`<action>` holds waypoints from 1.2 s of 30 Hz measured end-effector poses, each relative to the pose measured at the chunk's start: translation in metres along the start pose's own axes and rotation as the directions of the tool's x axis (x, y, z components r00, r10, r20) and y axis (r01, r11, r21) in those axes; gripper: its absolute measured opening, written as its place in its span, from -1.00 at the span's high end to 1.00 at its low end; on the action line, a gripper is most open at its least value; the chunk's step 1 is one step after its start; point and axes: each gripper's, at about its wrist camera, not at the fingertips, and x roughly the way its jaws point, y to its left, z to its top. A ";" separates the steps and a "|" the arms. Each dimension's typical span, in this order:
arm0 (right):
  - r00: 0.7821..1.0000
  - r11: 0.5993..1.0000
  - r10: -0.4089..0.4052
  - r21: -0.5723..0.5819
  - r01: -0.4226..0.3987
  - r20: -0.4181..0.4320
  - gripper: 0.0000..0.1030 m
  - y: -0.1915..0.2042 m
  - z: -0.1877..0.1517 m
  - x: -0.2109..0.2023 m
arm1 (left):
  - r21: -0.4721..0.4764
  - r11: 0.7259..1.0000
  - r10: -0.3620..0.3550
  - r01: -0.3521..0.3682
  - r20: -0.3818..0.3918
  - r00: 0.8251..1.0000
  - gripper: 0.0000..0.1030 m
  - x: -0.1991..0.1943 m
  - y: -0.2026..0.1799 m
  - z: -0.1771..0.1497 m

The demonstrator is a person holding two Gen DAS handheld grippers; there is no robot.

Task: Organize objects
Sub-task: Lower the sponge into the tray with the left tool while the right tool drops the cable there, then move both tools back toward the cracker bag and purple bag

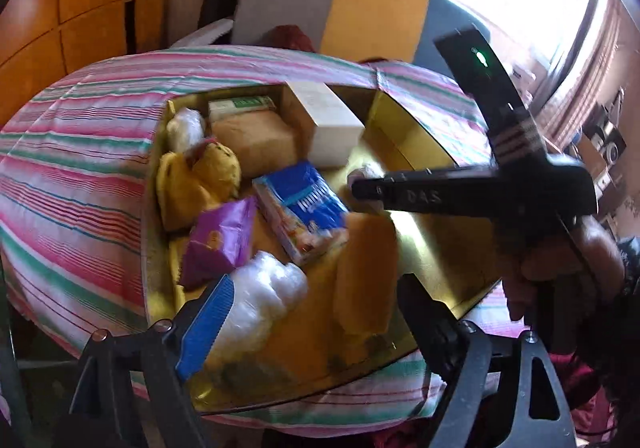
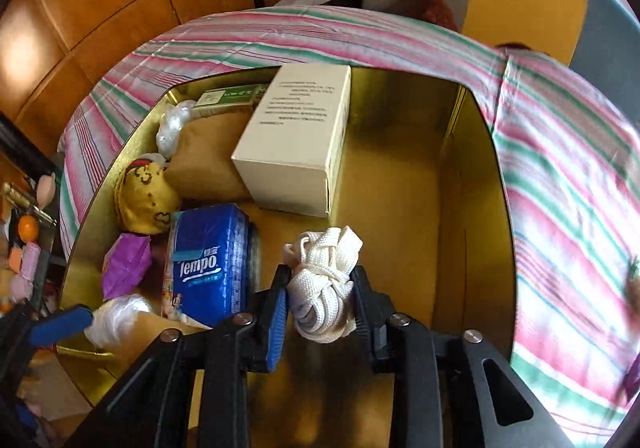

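A gold box [image 2: 476, 176] lies open on a striped cloth. It holds a white carton [image 2: 296, 136], a blue Tempo tissue pack [image 2: 208, 268], a yellow plush toy [image 2: 144, 196], a purple packet [image 2: 126, 266] and clear plastic bags [image 2: 116, 316]. My right gripper [image 2: 320, 300] is shut on a bundle of white cord [image 2: 322, 284] and holds it over the middle of the box. In the left wrist view the right gripper [image 1: 360, 188] reaches in from the right. My left gripper [image 1: 308, 312] is open over the box's near edge, above a plastic bag [image 1: 260, 296] and an orange item [image 1: 364, 268].
The striped cloth [image 1: 72, 176] covers the surface around the box. A wooden cabinet [image 2: 100, 8] stands at the back left. A grey and yellow cushion [image 1: 332, 4] lies behind the box. Small colourful items [image 2: 28, 248] sit at the far left.
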 end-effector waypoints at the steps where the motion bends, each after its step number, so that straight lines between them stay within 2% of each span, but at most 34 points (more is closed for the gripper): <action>1: 1.000 1.000 0.017 0.011 -0.017 0.004 0.30 -0.002 0.000 0.001 | -0.007 1.000 0.004 -0.004 0.008 1.000 -0.65 -0.001 0.001 0.001; 3: 0.999 0.998 0.049 0.030 -0.050 0.012 0.26 -0.003 0.000 0.001 | -0.020 1.000 0.015 -0.015 0.024 1.000 -0.65 -0.005 0.006 0.003; 5: 0.996 0.995 0.090 0.049 -0.091 0.022 0.21 -0.003 0.000 0.000 | -0.018 0.998 0.066 -0.065 0.030 0.997 -0.65 -0.006 0.006 0.004; 8: 0.984 0.981 0.172 0.085 -0.175 0.047 -0.06 -0.005 0.000 -0.008 | -0.020 0.994 0.109 -0.108 0.043 0.993 -0.65 -0.010 0.007 0.005; 11: 0.979 0.976 0.185 0.098 -0.193 0.083 -0.20 -0.006 -0.002 -0.022 | -0.024 0.990 0.137 -0.136 0.055 0.989 -0.65 -0.016 0.006 0.009; 15: 0.980 0.981 0.159 0.092 -0.170 0.121 -0.33 -0.011 -0.006 -0.041 | -0.020 0.984 0.176 -0.175 0.074 0.982 -0.64 -0.021 0.004 0.012; 22: 0.983 0.994 0.071 0.071 -0.084 0.168 -0.45 -0.033 -0.026 -0.076 | -0.003 0.981 0.193 -0.193 0.092 0.977 -0.64 -0.027 -0.004 0.015; 29: 0.981 0.992 -0.030 0.130 0.005 0.191 -0.48 -0.090 -0.047 -0.107 | 0.028 0.978 0.205 -0.208 0.090 0.975 -0.64 -0.028 -0.019 0.019; 30: 0.979 0.986 -0.064 0.166 0.031 0.194 -0.48 -0.112 -0.053 -0.115 | 0.036 0.978 0.204 -0.207 0.091 0.975 -0.63 -0.029 -0.022 0.019; 31: 0.979 0.986 -0.064 0.166 0.031 0.194 -0.49 -0.112 -0.053 -0.115 | 0.046 0.977 0.201 -0.206 0.091 0.975 -0.63 -0.029 -0.026 0.021; 36: 0.968 0.965 -0.160 0.238 0.112 0.195 -0.53 -0.168 -0.063 -0.135 | 0.095 0.974 0.196 -0.204 0.093 0.976 -0.55 -0.028 -0.046 0.028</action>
